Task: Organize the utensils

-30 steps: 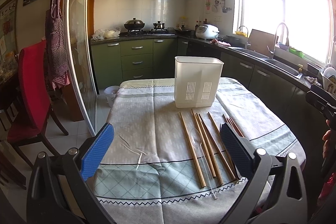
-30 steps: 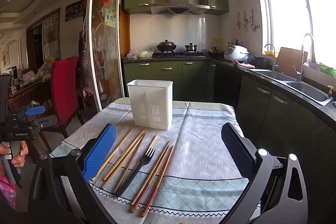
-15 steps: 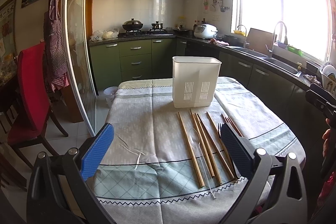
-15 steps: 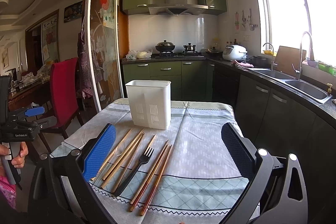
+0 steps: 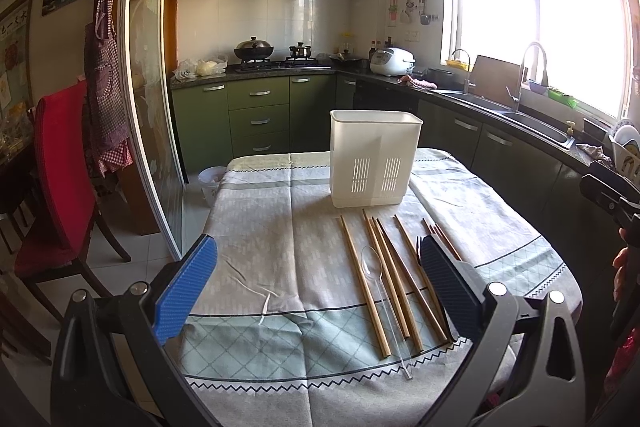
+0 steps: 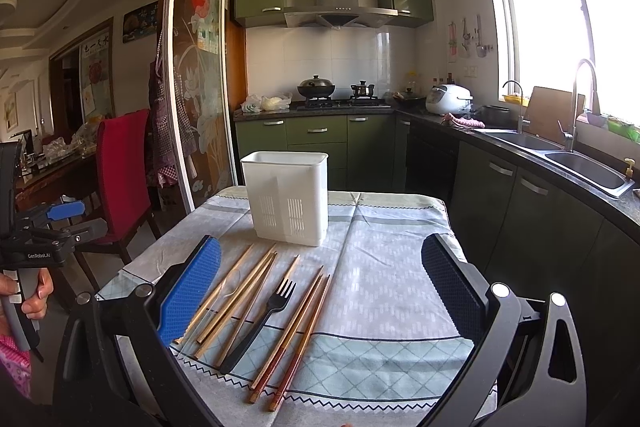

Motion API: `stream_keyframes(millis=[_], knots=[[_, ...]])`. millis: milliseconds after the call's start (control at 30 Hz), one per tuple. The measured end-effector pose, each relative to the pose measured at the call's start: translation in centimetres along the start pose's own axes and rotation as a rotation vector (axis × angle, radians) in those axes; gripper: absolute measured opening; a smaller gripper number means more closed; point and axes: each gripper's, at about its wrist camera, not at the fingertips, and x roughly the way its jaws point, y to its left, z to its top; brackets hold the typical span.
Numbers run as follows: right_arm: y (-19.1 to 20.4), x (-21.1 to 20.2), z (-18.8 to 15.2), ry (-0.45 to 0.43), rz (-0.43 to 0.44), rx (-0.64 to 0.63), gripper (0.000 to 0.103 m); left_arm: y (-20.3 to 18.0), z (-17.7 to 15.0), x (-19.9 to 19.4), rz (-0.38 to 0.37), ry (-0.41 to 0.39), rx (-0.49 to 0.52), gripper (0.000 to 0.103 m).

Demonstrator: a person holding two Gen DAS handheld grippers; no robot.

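Left wrist: left tongs (image 5: 318,281) gape wide, holding nothing; right tongs (image 6: 320,285) likewise above chopsticks (image 6: 240,291).

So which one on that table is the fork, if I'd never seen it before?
Start at the white slotted holder standing on the tablecloth; a row of utensils lies flat just in front of it. The fork lies among them, between the pale wooden chopsticks and the reddish-brown pair. It is the only black piece, with tines pointing toward the holder.
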Motion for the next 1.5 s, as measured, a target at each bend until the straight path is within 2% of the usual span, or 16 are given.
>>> stream_keyframes(millis=[767, 967, 1033, 1100, 1200, 1300, 1400, 1500], knots=[[0.1, 0.0, 0.0, 0.004, 0.001, 0.000, 0.099, -0.1, 0.1, -0.1, 0.001, 0.001, 0.008, 0.097], [0.4, 1.0, 0.2, 0.043, 0.002, -0.021, 0.099, -0.3, 0.2, 0.8, 0.008, 0.026, 0.019, 0.097], [0.2, 2.0, 0.6, 0.080, -0.006, -0.035, 0.099, -0.6, 0.5, 2.0, 0.012, 0.074, 0.036, 0.097], [-0.1, 3.7, 0.9, 0.155, -0.011, -0.043, 0.099, -0.9, 0.9, 3.9, -0.008, 0.152, 0.040, 0.097], [-0.9, 6.8, 1.1, 0.305, 0.000, -0.036, 0.099, -1.7, 1.0, 8.0, -0.054, 0.336, 0.027, 0.097], [-2.0, 9.4, 0.9, 0.433, 0.019, -0.010, 0.099, -2.7, 0.4, 11.7, -0.090, 0.488, 0.029, 0.097], [-3.1, 11.3, 0.4, 0.525, 0.043, 0.022, 0.099, -3.5, -0.3, 14.5, -0.137, 0.593, 0.018, 0.097], [-4.1, 12.9, 0.0, 0.602, 0.076, 0.074, 0.099, -3.6, -0.4, 16.7, -0.161, 0.677, -0.051, 0.097]])
